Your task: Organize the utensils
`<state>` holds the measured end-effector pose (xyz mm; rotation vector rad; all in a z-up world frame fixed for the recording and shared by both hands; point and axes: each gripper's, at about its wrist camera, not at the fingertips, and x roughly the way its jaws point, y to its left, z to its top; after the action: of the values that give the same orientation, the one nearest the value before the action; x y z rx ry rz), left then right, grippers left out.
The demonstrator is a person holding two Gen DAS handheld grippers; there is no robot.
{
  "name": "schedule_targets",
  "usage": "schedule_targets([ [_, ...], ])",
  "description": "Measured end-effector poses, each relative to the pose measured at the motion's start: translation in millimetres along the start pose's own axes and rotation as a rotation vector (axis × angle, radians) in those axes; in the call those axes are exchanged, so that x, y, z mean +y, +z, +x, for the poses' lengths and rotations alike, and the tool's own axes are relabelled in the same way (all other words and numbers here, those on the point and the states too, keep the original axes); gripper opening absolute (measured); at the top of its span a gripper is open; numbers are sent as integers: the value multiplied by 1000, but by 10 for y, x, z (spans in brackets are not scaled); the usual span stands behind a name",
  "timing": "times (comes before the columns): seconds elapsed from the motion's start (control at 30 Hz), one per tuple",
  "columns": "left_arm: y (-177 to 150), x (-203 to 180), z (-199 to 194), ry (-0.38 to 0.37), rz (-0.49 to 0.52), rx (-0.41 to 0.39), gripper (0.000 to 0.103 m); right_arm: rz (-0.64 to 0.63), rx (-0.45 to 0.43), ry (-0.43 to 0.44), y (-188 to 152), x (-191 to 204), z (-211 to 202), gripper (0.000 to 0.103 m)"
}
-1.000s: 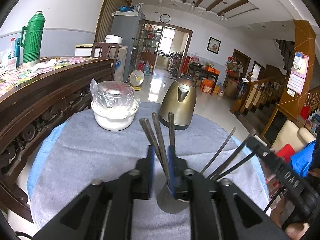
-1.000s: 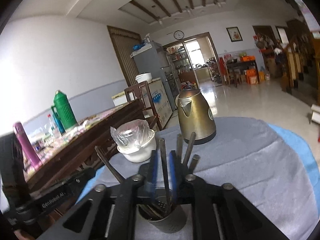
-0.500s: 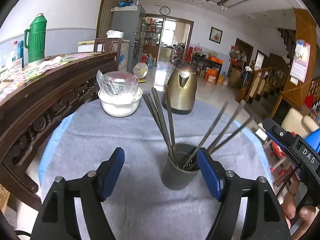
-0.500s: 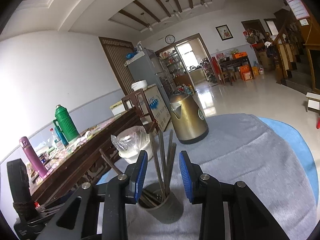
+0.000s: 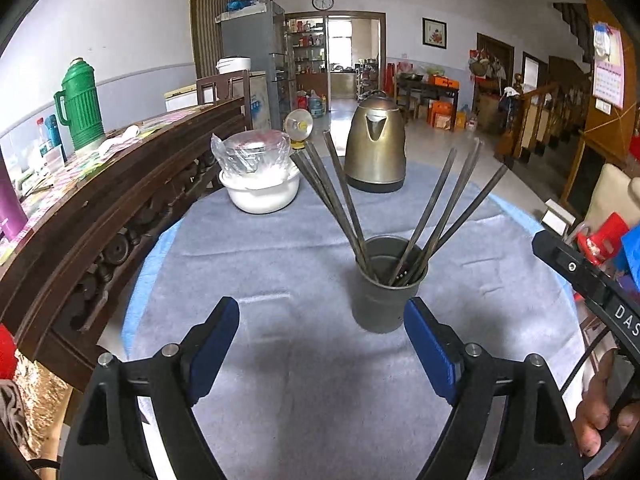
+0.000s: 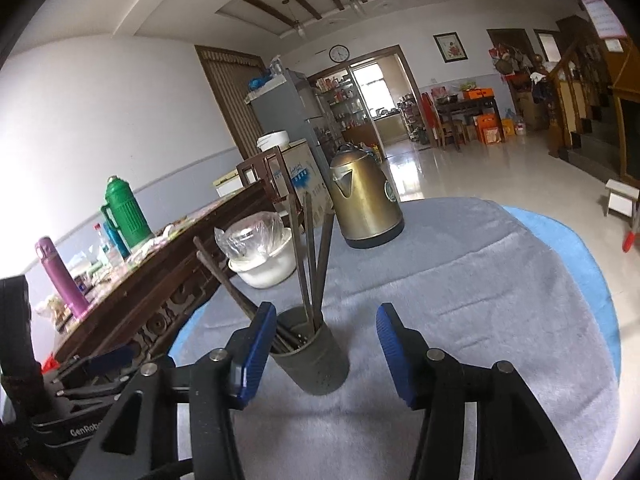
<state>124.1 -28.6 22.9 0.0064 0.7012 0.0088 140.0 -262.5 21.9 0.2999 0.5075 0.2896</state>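
Observation:
A dark metal cup (image 5: 386,284) stands on the grey cloth and holds several dark chopsticks (image 5: 340,196), which fan out in two bundles against its rim. My left gripper (image 5: 320,320) sits just short of the cup, jaws wide and still opening, with nothing between the pads. In the right wrist view the cup (image 6: 316,360) and its chopsticks (image 6: 308,256) lie between the fingers of my right gripper (image 6: 326,320). Its jaws are opening and the pads touch neither. The right gripper's body shows at the right edge of the left view, held by a hand (image 5: 600,420).
A brass-coloured kettle (image 5: 376,148) and a white bowl under plastic wrap (image 5: 260,188) stand at the far side of the round table (image 5: 280,380). A carved wooden bench back (image 5: 100,208) runs along the left, with a green thermos (image 5: 80,108) behind it.
Both grippers were shut on chopstick bundles over the cup. They have opened and drawn back, and the chopsticks now lean free in the cup.

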Motion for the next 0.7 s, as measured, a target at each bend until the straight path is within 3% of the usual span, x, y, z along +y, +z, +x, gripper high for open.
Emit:
schedule_targets([
  [0.7,-101,-23,-94,104,49,29,86,-83,81,-78,-168,167,-173,56],
])
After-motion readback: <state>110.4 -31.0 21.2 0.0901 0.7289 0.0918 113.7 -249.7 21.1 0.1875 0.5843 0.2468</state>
